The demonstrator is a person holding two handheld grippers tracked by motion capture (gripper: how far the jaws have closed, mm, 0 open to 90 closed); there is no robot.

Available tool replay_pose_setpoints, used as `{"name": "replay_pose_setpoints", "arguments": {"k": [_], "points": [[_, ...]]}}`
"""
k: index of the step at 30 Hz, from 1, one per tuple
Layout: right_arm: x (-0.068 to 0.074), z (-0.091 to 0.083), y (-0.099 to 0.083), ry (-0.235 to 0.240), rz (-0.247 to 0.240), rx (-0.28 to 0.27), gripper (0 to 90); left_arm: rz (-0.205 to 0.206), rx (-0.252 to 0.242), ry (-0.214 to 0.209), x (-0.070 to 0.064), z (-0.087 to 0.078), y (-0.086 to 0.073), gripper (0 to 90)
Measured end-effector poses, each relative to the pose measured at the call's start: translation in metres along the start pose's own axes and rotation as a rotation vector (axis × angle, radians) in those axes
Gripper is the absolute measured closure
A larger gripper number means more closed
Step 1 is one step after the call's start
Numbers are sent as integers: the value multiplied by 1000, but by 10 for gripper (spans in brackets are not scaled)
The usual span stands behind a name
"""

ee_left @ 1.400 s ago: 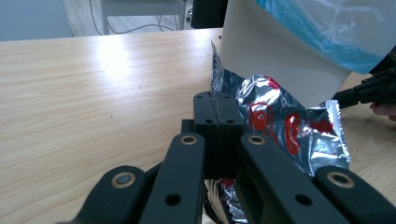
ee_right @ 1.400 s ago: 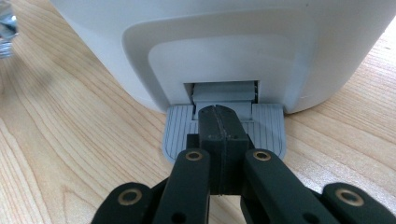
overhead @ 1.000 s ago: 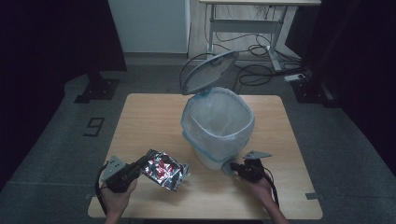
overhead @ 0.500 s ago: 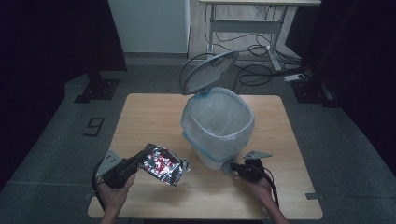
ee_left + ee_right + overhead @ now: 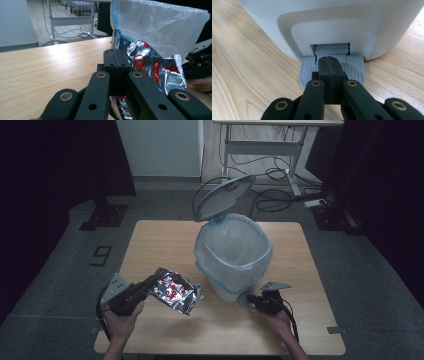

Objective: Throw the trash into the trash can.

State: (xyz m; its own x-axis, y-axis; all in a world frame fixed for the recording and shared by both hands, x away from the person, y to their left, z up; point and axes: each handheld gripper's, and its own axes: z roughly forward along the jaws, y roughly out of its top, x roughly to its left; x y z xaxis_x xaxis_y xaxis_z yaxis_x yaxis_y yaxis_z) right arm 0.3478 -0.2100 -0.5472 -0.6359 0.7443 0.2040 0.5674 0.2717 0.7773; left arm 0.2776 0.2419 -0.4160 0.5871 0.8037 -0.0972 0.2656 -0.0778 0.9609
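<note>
At near left above the surface point(image 5: 165, 245), foil snack bag point(image 5: 175, 291) pinched by its edge in closed left gripper point(image 5: 116, 58), raised beside lined bin point(image 5: 234, 255); right gripper point(image 5: 329, 65) closed empty, pressing pedal point(image 5: 308, 70), likely propping lid point(image 5: 222, 197) open for drop.

The table point(image 5: 150, 245) is of light wood with a visible grain and rounded corners, and it stands on a grey floor point(image 5: 65, 270). On the table, a little right of the middle, stands a white pedal bin point(image 5: 233, 255) with a plastic liner; its grey pedal point(image 5: 332, 68) lies on the wood.
</note>
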Motion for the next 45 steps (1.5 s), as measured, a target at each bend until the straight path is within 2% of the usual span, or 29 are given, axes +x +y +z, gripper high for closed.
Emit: {"name": "replay_pose_setpoints", "arguments": {"k": [4, 20, 32, 40, 45], "points": [[0, 0, 0, 3, 3, -1, 896, 4, -7, -9, -1, 0, 10, 900], [-1, 0, 0, 7, 7, 0, 897, 1, 8, -57, -7, 7, 27, 900], [-1, 0, 0, 6, 10, -2, 897, 10, -21, -86, -16, 9, 56, 900], [-1, 0, 0, 6, 9, -3, 897, 27, -7, -91, -19, 11, 64, 900], [-1, 0, 0, 4, 8, -2, 896, 19, -10, -92, -16, 11, 70, 900]]}}
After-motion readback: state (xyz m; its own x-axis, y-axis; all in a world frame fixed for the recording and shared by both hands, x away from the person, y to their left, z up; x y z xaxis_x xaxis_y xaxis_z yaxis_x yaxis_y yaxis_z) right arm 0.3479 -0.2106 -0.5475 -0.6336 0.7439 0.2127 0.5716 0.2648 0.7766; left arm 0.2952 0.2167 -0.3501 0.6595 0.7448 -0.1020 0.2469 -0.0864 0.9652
